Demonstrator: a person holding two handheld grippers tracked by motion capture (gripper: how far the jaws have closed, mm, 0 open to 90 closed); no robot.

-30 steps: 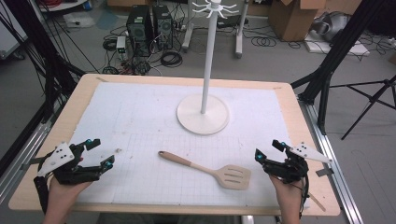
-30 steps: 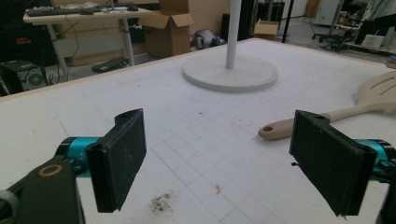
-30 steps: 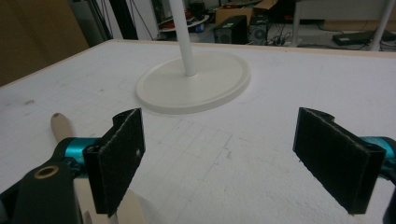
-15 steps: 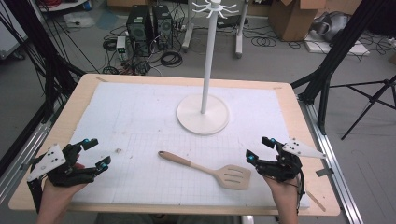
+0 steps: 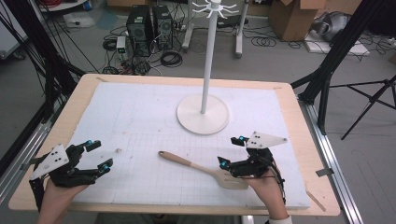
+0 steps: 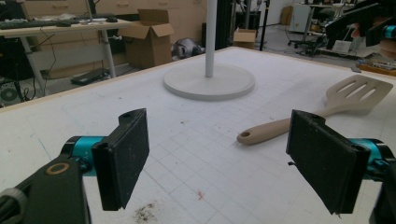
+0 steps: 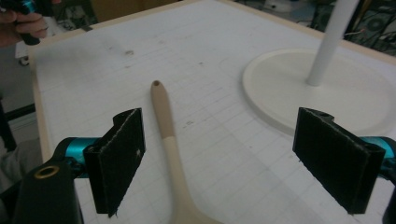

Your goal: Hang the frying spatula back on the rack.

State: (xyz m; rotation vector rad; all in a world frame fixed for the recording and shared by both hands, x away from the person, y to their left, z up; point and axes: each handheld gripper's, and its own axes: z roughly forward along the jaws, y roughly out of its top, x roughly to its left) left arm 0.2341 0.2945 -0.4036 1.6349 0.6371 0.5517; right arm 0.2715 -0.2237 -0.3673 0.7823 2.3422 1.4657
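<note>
- Right gripper (image 5: 232,151), black with teal fittings and a grey three-cornered plate: jaws spread wide, holding nothing. It hovers over the blade end of the spatula, near the front edge of the desk towards its right corner.
- Right gripper (image 7: 219,158), own view: the spatula handle runs up between the two black pads, nearer the left pad, with bare gap on both sides. Whether either pad touches the wood cannot be told.
- Left gripper (image 5: 99,155), same make: jaws spread wide, holding nothing. It rests low near the front left corner of the desk, well apart from the spatula.
- Left gripper (image 6: 217,154), own view: bare white gridded surface between the pads, the spatula lying farther off.
- Beige wooden slotted spatula (image 5: 187,162): lies flat on the mat near the front edge, handle tip with its hanging hole pointing towards the left, blade under the right gripper.
- White stand with round flat base, thin upright pole and hooked crown (image 5: 203,113): upright, right of the desk's centre, just behind the spatula.
- Desk (image 5: 306,140): pale wooden top under a white gridded mat.
- Risk, judged: the handle sits off-centre between the right jaws, so closing could push it sideways before it is pinched.
- Risk, judged: a grip close to the blade leaves the long handle free to droop or swing.
- Risk, judged: the stand's base is near; a lifted spatula or the gripper could knock the pole.
</note>
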